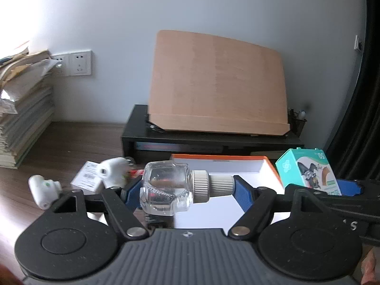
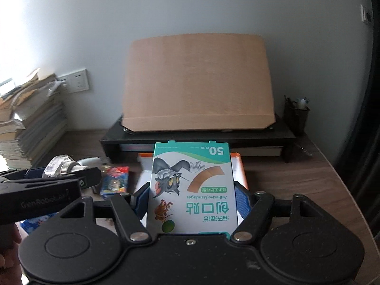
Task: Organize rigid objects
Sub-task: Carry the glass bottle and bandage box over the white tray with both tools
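Observation:
My left gripper (image 1: 186,187) is shut on a clear glass bottle (image 1: 166,187) with a ribbed grey cap (image 1: 209,185), held sideways above the white tray with an orange rim (image 1: 268,166). My right gripper (image 2: 192,197) is shut on a teal-and-white box of adhesive bandages (image 2: 192,187), held over the same tray (image 2: 239,166). The bandage box also shows in the left wrist view (image 1: 308,171) at the right, and the bottle in the right wrist view (image 2: 59,166) at the left.
Two white plastic objects (image 1: 42,190) (image 1: 114,173), a small white labelled box (image 1: 87,175) and a colourful packet (image 2: 115,181) lie on the wooden desk. A black riser (image 1: 209,137) holds a tilted wooden board (image 1: 218,85). Stacked papers (image 1: 21,109) stand left, a pen cup (image 2: 296,114) right.

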`<action>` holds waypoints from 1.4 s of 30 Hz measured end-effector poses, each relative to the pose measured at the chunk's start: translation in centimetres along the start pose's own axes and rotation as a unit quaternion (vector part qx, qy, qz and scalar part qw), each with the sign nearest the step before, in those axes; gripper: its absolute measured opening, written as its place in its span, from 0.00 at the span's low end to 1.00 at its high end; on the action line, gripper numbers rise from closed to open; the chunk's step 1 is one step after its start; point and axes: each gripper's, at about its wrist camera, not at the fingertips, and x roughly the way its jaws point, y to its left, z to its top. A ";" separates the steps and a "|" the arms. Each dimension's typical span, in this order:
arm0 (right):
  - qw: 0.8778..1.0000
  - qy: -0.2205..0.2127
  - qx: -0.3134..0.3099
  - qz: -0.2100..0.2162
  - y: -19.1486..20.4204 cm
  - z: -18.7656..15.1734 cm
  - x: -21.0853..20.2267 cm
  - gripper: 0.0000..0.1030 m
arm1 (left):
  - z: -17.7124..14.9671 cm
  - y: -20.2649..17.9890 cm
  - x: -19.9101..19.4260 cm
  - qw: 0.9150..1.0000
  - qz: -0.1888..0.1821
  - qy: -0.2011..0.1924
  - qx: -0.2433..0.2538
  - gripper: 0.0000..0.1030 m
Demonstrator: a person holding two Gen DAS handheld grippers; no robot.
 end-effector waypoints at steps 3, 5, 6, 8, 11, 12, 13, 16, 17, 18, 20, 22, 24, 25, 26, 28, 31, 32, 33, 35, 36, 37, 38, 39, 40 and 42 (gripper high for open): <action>1.000 0.010 0.005 -0.011 -1.1 0.2 0.4 0.81 | -0.3 -1.3 0.6 1.000 0.001 0.003 -0.004 0.76; 1.000 0.013 0.010 -0.015 -1.9 0.3 0.5 0.81 | -0.2 -1.9 0.9 1.000 0.004 0.005 -0.007 0.76; 1.000 0.014 0.013 -0.017 -2.2 0.3 0.6 0.81 | -0.1 -2.2 0.9 1.000 0.006 0.005 -0.008 0.76; 1.000 0.018 0.015 -0.020 -2.8 0.4 0.8 0.81 | -0.3 -2.5 0.9 1.000 0.009 0.006 -0.010 0.76; 0.999 0.025 0.015 -0.021 -3.2 0.4 1.0 0.81 | -0.2 -2.7 0.9 1.000 0.011 0.012 -0.010 0.76; 0.999 0.028 0.016 -0.022 -3.2 0.4 1.1 0.81 | -0.2 -2.7 1.0 1.000 0.011 0.013 -0.010 0.77; 0.999 0.029 0.018 -0.022 -3.2 0.3 1.1 0.81 | -0.2 -2.7 1.1 1.000 0.011 0.014 -0.010 0.77; 0.999 0.030 0.018 -0.026 -3.1 0.3 1.3 0.81 | -0.2 -2.7 1.2 1.000 0.008 0.018 -0.007 0.77; 0.999 0.031 0.019 -0.028 -3.0 0.4 1.4 0.81 | -0.3 -2.7 1.3 1.000 0.005 0.019 -0.006 0.76; 0.999 0.033 0.021 -0.031 -3.0 0.4 1.5 0.81 | -0.3 -2.6 1.4 1.000 0.003 0.019 -0.003 0.77; 0.998 0.035 0.024 -0.038 -2.8 0.4 1.8 0.81 | -0.2 -2.4 1.8 1.000 -0.003 0.022 0.000 0.77; 0.998 0.036 0.026 -0.046 -2.6 0.5 2.1 0.81 | -0.2 -2.1 2.3 1.000 -0.012 0.025 0.002 0.77; 0.998 0.039 0.025 -0.053 -2.3 0.7 2.4 0.81 | 0.0 -1.8 2.8 0.999 -0.019 0.027 0.004 0.77; 0.997 0.039 0.023 -0.055 -2.1 0.8 2.6 0.81 | 0.1 -1.7 3.0 0.999 -0.023 0.027 0.003 0.77; 0.997 0.040 0.021 -0.057 -1.9 0.9 2.8 0.81 | 0.2 -1.5 3.2 0.999 -0.026 0.027 0.004 0.77; 0.997 0.040 0.022 -0.063 -1.6 1.1 3.3 0.81 | 0.2 -1.3 3.6 0.999 -0.030 0.028 0.011 0.77; 0.996 0.045 0.029 -0.065 -1.0 1.3 4.1 0.81 | 0.2 -0.8 4.0 0.999 -0.036 0.033 0.020 0.77; 0.996 0.046 0.029 -0.066 -0.7 1.3 4.4 0.81 | 0.2 -0.6 4.2 0.999 -0.036 0.035 0.021 0.77; 0.996 0.048 0.029 -0.066 -0.5 1.3 4.7 0.81 | 0.1 -0.3 4.4 0.998 -0.036 0.038 0.019 0.77; 0.996 0.052 0.028 -0.066 0.0 1.3 5.2 0.81 | 0.2 0.3 4.7 0.998 -0.037 0.042 0.016 0.77; 0.996 0.053 0.027 -0.067 0.2 1.4 5.4 0.81 | 0.2 0.4 4.9 0.998 -0.038 0.043 0.015 0.77; 0.996 0.055 0.028 -0.067 0.4 1.4 5.6 0.81 | 0.3 0.6 5.0 0.998 -0.038 0.044 0.015 0.77; 0.996 0.056 0.029 -0.068 0.6 1.4 5.8 0.81 | 0.3 0.7 5.1 0.998 -0.039 0.045 0.016 0.77; 0.996 0.057 0.029 -0.068 0.7 1.3 5.9 0.81 | 0.3 0.9 5.2 0.998 -0.040 0.045 0.017 0.77; 0.995 0.058 0.029 -0.069 0.8 1.4 6.1 0.81 | 0.4 1.0 5.3 0.998 -0.041 0.045 0.017 0.77; 0.995 0.060 0.029 -0.071 1.0 1.4 6.3 0.81 | 0.4 1.2 5.5 0.998 -0.043 0.047 0.017 0.77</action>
